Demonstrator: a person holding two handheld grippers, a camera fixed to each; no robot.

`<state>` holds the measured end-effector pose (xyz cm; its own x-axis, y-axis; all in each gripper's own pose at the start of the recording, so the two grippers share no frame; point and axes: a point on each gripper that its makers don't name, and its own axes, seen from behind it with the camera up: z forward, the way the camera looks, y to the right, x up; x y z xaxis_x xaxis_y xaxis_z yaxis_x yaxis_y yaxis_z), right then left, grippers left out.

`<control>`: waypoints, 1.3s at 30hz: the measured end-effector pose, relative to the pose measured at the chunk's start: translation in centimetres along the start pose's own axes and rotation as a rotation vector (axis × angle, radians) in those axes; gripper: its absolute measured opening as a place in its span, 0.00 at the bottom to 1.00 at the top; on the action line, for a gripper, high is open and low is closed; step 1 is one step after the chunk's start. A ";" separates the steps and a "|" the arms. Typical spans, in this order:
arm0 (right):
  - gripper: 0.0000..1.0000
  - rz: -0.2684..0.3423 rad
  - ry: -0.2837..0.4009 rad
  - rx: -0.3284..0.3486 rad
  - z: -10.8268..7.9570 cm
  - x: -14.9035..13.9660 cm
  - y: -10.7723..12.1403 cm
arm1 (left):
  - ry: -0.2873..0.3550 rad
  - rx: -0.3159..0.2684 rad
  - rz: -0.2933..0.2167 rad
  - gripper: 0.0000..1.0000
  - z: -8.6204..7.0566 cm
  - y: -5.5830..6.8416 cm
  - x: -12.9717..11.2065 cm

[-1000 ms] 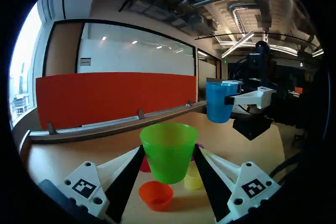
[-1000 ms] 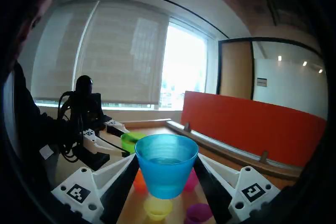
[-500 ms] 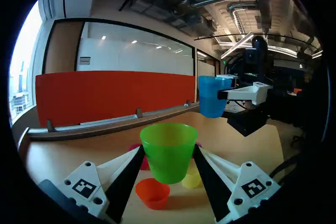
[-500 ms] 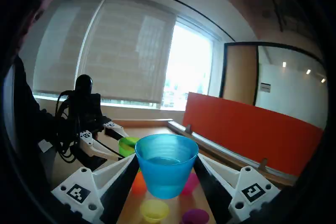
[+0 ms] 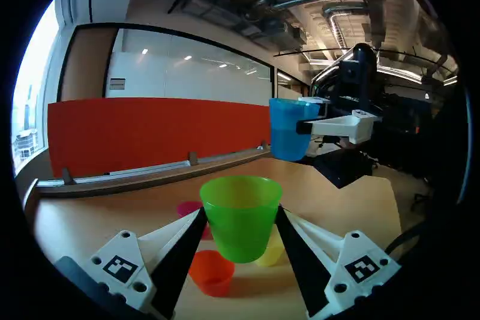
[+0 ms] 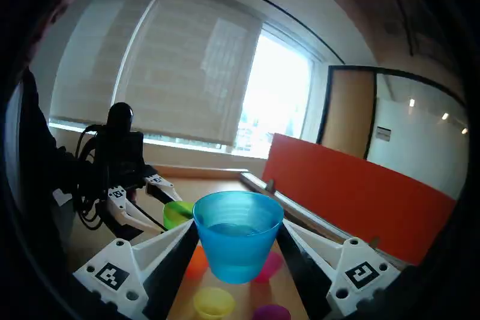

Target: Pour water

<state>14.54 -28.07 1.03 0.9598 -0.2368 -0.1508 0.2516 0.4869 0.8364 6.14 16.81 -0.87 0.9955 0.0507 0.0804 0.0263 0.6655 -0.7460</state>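
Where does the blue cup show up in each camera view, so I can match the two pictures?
Left gripper view: the blue cup is upper right of centre, held aloft by the right gripper.
Right gripper view: the cup sits bottom centre, between that gripper's own fingers.
Shared landmark: the red partition, at right in the right gripper view.

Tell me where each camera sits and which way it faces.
Left gripper view: rides the left gripper, which holds the green cup; faces the orange divider across the table; right gripper with blue cup at upper right.
Right gripper view: rides the right gripper, holding the blue cup; faces the window; person's sleeve and left gripper at left.
Shared: both grippers, both cups, the divider, the small orange cup and yellow cup.
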 end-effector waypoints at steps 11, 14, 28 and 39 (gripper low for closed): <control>0.89 -0.057 -0.005 0.012 0.5 0.7 0.1 | 0.003 -0.021 0.001 0.83 0.1 1.0 0.0; 0.89 -0.073 -0.008 0.016 0.7 0.8 0.1 | 0.007 -0.024 0.001 0.83 0.1 1.2 0.1; 0.89 -0.124 -0.026 0.034 1.3 0.8 0.1 | 0.017 -0.040 0.014 0.83 -0.1 2.1 -0.1; 0.89 -0.175 -0.038 0.043 1.7 1.0 0.2 | 0.018 -0.053 0.015 0.83 -0.1 2.5 -0.4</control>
<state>15.35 -29.64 1.99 0.8962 -0.3471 -0.2764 0.4079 0.3994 0.8211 5.85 18.39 -2.77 0.9973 0.0466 0.0567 0.0152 0.6244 -0.7810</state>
